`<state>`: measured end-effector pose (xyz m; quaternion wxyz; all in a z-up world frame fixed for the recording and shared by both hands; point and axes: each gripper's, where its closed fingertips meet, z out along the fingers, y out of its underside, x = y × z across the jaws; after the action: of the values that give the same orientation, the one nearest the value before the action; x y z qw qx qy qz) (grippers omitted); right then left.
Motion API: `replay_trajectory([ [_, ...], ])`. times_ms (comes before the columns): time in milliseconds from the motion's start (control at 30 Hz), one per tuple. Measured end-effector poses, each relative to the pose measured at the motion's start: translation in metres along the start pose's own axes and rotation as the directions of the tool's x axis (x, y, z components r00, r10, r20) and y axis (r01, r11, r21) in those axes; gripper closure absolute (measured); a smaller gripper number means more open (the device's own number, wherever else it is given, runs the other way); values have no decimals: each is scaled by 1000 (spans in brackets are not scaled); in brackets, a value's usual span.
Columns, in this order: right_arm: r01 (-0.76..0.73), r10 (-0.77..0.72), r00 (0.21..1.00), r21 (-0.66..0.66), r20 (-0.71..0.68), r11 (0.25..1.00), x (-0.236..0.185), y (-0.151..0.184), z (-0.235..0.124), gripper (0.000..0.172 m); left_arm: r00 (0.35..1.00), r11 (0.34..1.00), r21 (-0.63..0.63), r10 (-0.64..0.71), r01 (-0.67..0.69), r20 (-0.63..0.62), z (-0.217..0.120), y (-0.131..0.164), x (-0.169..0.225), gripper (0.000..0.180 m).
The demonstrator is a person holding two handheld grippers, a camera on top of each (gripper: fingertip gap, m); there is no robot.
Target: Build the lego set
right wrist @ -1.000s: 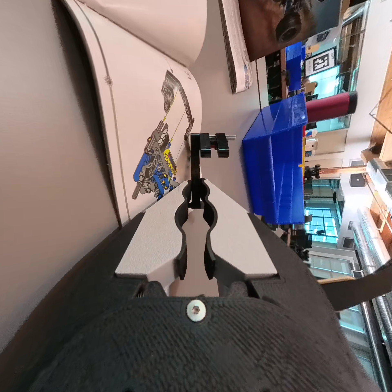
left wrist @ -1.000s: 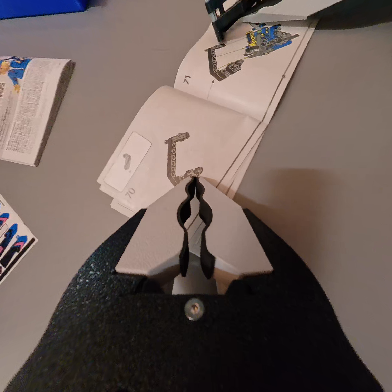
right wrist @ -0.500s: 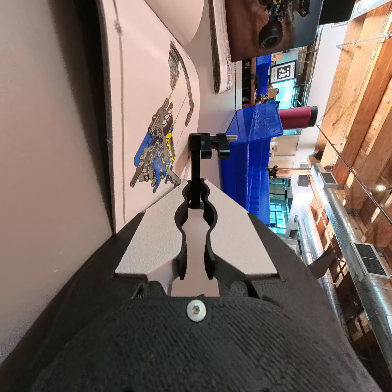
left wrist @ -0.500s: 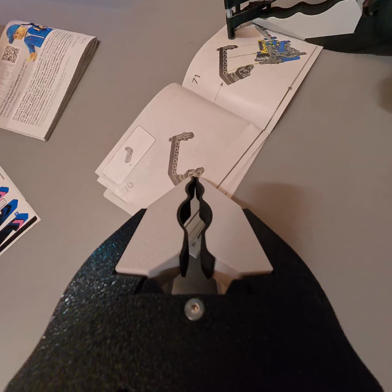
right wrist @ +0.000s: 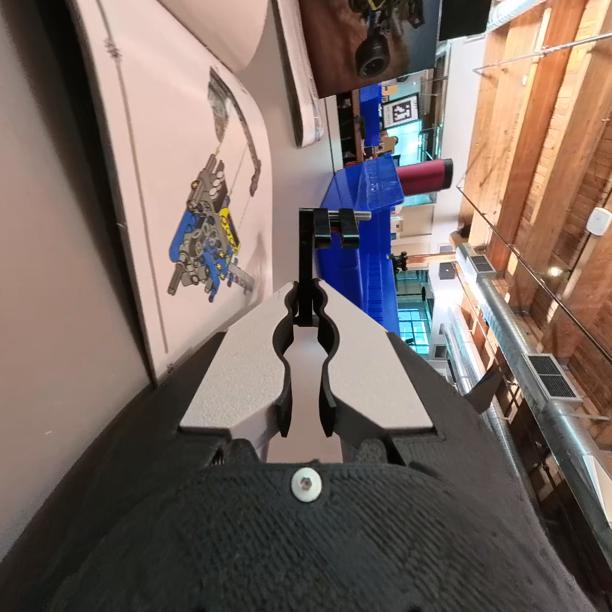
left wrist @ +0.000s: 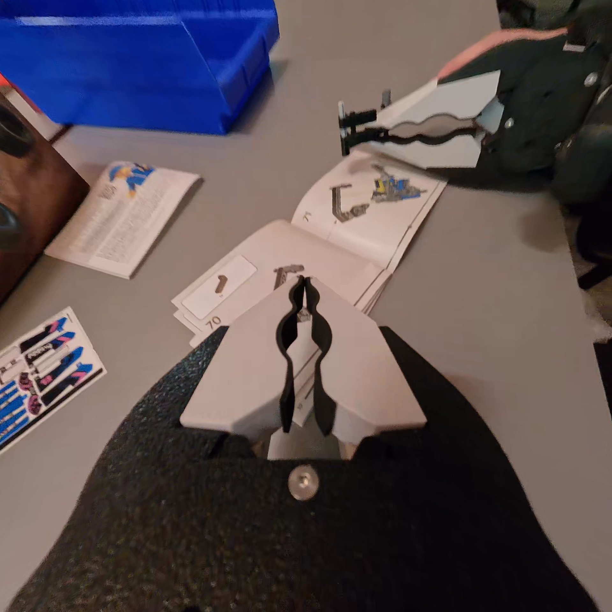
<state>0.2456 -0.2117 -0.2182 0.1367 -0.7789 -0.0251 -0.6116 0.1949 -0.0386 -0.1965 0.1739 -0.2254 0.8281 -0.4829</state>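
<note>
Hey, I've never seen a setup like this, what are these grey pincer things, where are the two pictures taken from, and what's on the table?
These are two hand-held grippers, each with two grey fingers and a camera looking forward along them. A person holds one in each hand.

The left wrist view looks down on a grey table. The left gripper is shut, holding nothing, above an open instruction booklet. Around it lie a folded leaflet, a sticker sheet, a blue bin and the corner of a brown box. The other gripper shows at top right.

The right wrist view is turned sideways, so the table stands like a wall on the left. The right gripper is shut on a black toy-brick piece, an L-shaped beam with two small connectors on a pin. Behind it are the same booklet, the bin and a dark red cylinder.
</note>
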Motion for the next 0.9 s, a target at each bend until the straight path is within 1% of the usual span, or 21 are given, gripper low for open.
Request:
replay_trajectory([
  [33, -6, 6, 1000, -2, -16, 1000, 3, 1, -1, 166, 1000, 999, 35, 5, -5, 11, -2, -5, -1, 180],
  [133, -7, 6, 998, -4, -54, 1000, 9, 2, -2, 166, 999, 993, 118, 5, -11, 49, -6, -14, -7, 180],
  [233, 9, -9, 995, 0, -101, 1000, 16, 0, -4, 167, 998, 985, 174, -13, 3, 55, -9, -19, -9, 180],
  [467, 45, -43, 986, 12, -164, 999, 24, -5, -8, 166, 998, 983, 180, -44, 36, 41, -10, -19, -10, 180],
  [633, 70, -67, 981, 11, -182, 997, 26, -7, -9, 166, 998, 981, 185, -57, 50, 35, -12, -20, -11, 180],
  [900, 69, -64, 979, 18, -192, 997, 27, -7, -11, 166, 993, 968, 250, -35, 5, 117, -18, -25, -21, 180],
])
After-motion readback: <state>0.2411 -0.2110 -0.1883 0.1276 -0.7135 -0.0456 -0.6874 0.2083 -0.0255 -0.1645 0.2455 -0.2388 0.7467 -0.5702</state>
